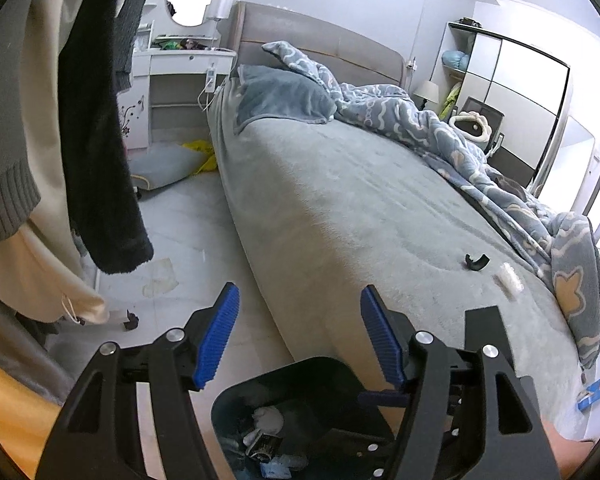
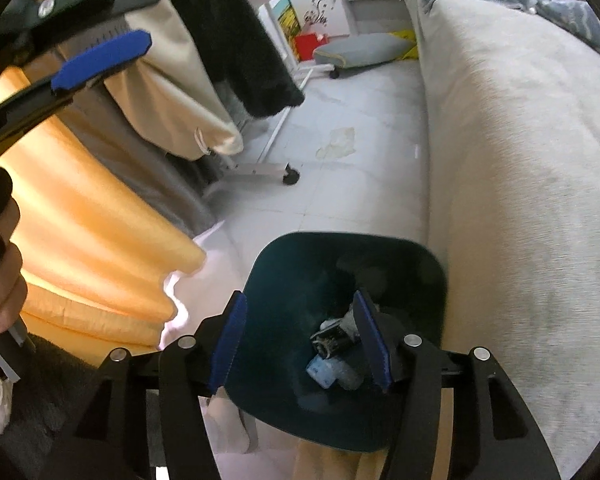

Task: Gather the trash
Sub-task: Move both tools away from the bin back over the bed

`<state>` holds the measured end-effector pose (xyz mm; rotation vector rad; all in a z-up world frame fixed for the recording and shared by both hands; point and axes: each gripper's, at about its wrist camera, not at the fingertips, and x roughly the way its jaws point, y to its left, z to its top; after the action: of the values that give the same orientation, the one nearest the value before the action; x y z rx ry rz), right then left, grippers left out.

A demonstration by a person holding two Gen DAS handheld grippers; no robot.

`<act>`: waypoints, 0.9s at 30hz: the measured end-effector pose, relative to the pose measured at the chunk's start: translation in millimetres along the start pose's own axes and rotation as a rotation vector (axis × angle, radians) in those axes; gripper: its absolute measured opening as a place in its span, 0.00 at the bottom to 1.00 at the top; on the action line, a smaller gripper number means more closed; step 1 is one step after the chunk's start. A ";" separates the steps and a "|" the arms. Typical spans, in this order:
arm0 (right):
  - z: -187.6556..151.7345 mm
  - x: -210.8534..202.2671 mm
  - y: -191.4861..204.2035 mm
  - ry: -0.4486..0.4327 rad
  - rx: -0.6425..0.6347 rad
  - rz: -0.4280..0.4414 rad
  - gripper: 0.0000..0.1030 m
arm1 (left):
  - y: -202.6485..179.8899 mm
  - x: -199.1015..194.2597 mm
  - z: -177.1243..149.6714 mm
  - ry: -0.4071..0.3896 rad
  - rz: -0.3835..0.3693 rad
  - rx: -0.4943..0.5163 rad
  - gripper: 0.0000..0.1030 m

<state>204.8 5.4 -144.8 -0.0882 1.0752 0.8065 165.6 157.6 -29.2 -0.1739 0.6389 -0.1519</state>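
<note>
A dark teal trash bin [image 2: 300,280] stands on the floor beside the bed, with several pieces of trash [image 2: 336,352] inside; it also shows in the left wrist view [image 1: 300,376]. My right gripper [image 2: 300,336] is open and empty, just above the bin's mouth. My left gripper [image 1: 296,320] is open and empty, above the bin and the bed's edge. On the grey bed cover [image 1: 340,208] lie a small black curved piece [image 1: 476,261] and a white crumpled wrapper [image 1: 509,278]. A pale crumpled scrap [image 1: 160,278] lies on the floor, also in the right wrist view [image 2: 338,142].
Clothes [image 1: 96,128] hang on a wheeled rack [image 2: 268,168] at the left. An orange curtain [image 2: 92,248] hangs close left. A rumpled blue quilt [image 1: 480,160] covers the bed's far side. A grey cushion [image 1: 168,164] and a yellow bag [image 1: 204,156] lie near a white dresser [image 1: 180,80].
</note>
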 end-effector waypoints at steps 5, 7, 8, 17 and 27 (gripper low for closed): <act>1.2 -24.7 -13.4 -0.065 0.007 -0.032 0.56 | -14.9 0.1 5.3 -0.014 -0.013 0.013 0.67; 1.1 -34.8 -21.3 -0.088 0.014 -0.047 0.57 | -20.8 2.0 6.7 -0.012 -0.020 0.017 0.68; 1.2 -40.4 -25.4 -0.100 0.019 -0.056 0.57 | -24.7 3.4 7.4 -0.011 -0.022 0.019 0.69; -0.6 -78.6 -60.2 -0.187 0.055 -0.129 0.59 | -56.6 17.8 12.4 -0.004 -0.054 0.039 0.74; -2.2 -107.6 -109.3 -0.243 0.090 -0.197 0.60 | -84.1 43.7 16.7 0.019 -0.064 0.066 0.76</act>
<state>247.2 -132.4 -92.5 -0.0187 0.8559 0.5745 203.0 69.1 -23.8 -0.1293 0.6462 -0.2368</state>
